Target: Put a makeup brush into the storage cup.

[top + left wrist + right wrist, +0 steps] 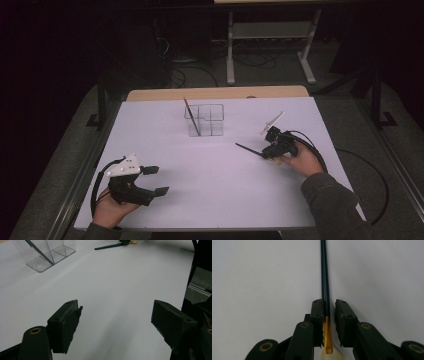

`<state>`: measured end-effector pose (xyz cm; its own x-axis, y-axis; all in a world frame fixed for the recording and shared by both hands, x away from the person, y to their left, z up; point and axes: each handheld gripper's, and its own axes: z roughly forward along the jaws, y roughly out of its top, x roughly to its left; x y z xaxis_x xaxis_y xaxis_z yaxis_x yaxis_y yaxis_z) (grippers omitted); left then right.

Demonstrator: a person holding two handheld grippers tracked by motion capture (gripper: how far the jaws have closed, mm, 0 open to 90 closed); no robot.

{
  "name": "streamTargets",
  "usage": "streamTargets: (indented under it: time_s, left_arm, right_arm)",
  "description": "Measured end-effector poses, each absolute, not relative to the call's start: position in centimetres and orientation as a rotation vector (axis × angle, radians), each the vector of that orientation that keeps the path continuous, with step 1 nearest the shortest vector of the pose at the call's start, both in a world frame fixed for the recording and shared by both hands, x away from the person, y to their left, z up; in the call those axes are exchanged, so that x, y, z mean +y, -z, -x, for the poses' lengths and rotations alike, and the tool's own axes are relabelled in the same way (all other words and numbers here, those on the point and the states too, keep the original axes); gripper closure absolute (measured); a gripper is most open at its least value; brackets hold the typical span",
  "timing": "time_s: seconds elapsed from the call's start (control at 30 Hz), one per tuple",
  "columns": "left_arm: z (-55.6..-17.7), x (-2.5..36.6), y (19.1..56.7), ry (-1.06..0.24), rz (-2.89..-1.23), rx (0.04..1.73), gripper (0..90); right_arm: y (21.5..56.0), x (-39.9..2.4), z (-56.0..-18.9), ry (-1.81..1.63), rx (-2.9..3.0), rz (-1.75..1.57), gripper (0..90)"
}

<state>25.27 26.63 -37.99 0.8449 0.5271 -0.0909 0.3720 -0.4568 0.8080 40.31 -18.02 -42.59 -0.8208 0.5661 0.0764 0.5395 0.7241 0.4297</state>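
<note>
Tabletop (210,200) is white, mostly bare; wide free area through the centre and lower middle of the high view, wood strip along its far edge at the top. Left gripper (155,180) sits lower left near the front edge, jaws wide apart with nothing between them; in the left gripper view just bare white surface shows between the two pads. Clear divided organizer (205,120) stands upper centre, well apart from both grippers; one thin dark-handled brush (192,117) leans tilted in its left compartment, other compartments look empty. Right gripper (270,150) is centre right, not far from the right edge. Its jaws stand close together around a paintbrush (325,277) lying flat on the tabletop; in the right gripper view a small gap remains on the right side, so pads don't clamp it. Paintbrush: long slim dark-green handle running to the top of that frame, gold ferrule (327,335) between the jaws, pale bristles at the bottom edge.
</note>
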Motion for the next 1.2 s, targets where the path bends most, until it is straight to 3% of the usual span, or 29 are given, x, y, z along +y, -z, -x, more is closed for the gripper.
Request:
streamTargets:
  time_s: [1.2]
  left_arm:
    - [-25.3, 26.5, 38.0, -0.208, -2.097, 0.657, 22.0]
  right_arm:
    - [42.4, -16.6, -40.8, -0.518, 2.927, -0.844, 81.0]
